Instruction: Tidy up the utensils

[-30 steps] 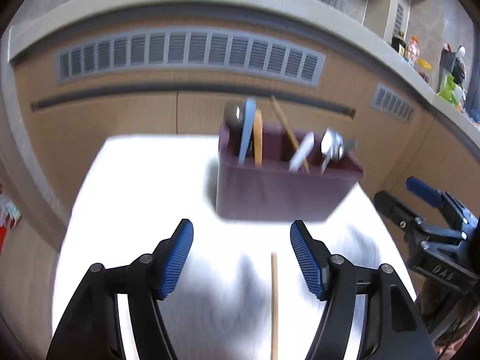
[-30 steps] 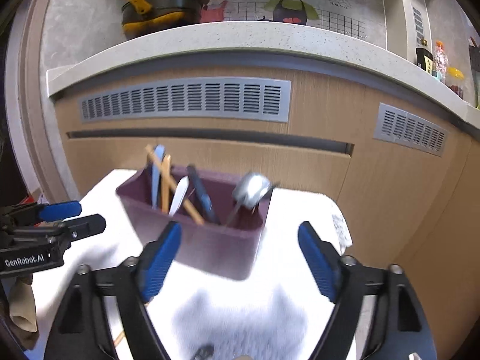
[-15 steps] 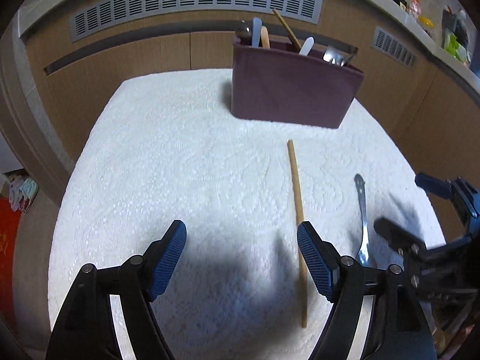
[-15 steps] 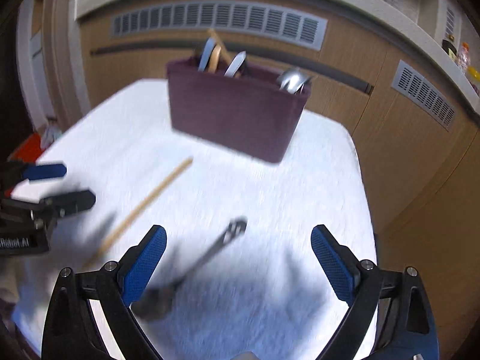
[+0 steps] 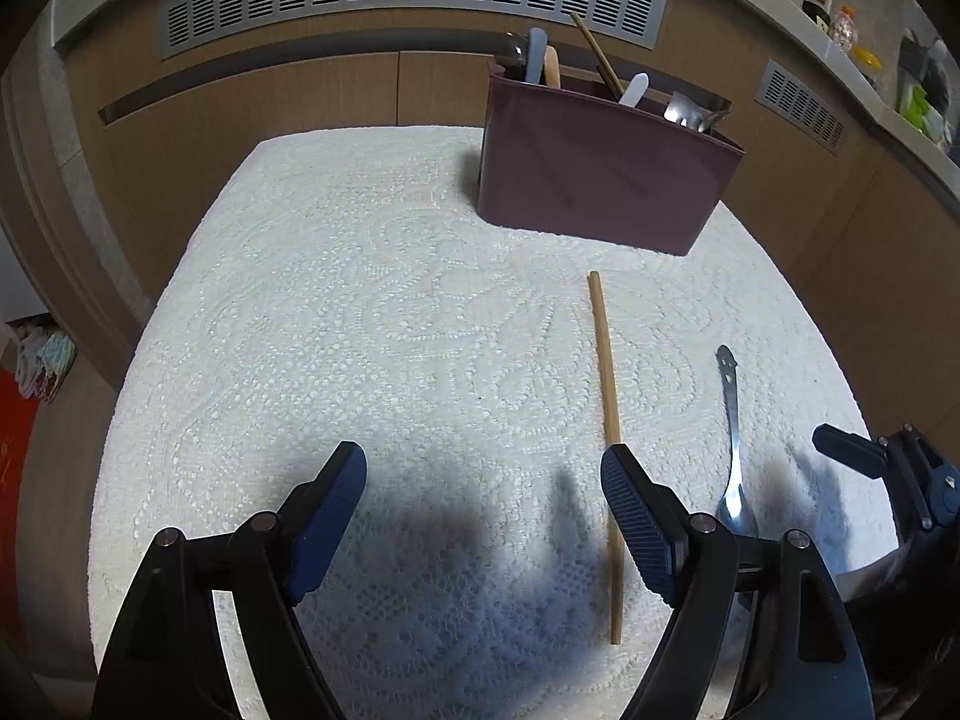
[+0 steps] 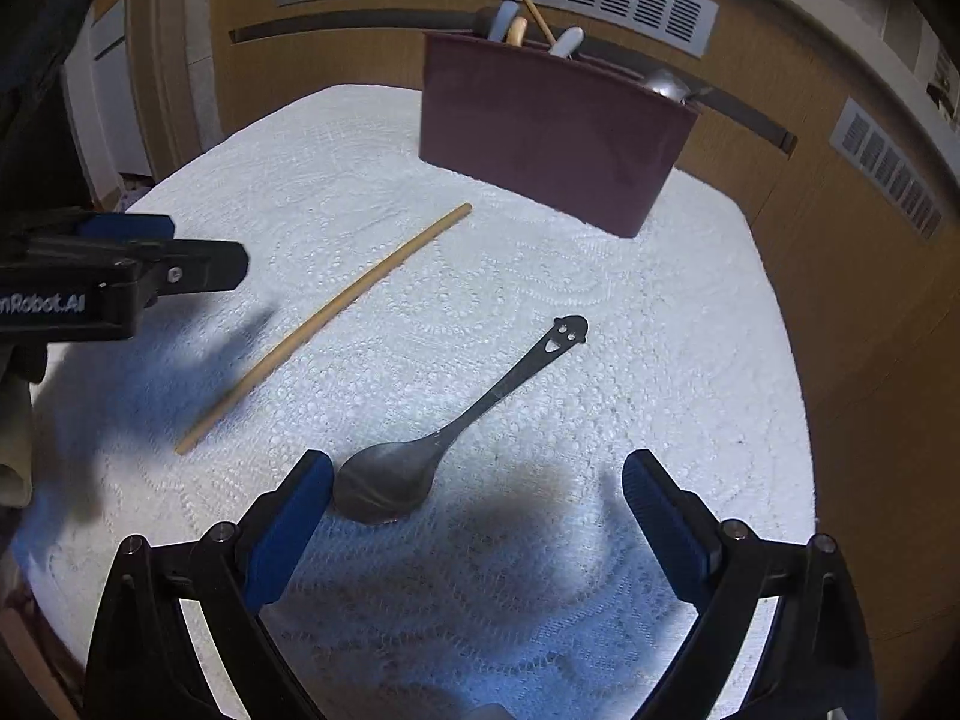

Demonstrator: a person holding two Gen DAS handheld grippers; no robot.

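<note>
Two hand-held grippers are closing in on the last loose pieces lying on a white lace-patterned tablecloth (image 5: 372, 312), with the dark maroon plastic utensil holder (image 5: 606, 174) serving as the reference point at the far side of the table. That holder is already carrying several handles, a pale wooden stick and metal spoons among them.

A single light wooden chopstick (image 5: 605, 420) is lying in front of the holder, its far end near the holder's front wall and its near end pointing back toward the cameras. A dull grey metal spoon with a smiling-face cut-out in its handle (image 6: 456, 426) is lying beside it, further from the holder, handle end toward the holder, bowl toward the camera.

The left gripper (image 5: 483, 516) is hovering over the cloth with its jaws opening and nothing between them; the chopstick is passing just beside its right finger. The right gripper (image 6: 474, 510) is spread wide and empty, the spoon's bowl sitting just inside its left finger.

The step in hand appears to be the reach for pickup. Next, each gripper probably needs to centre over its piece, lower to the cloth and close across the thin shaft before carrying it to the holder.
</note>
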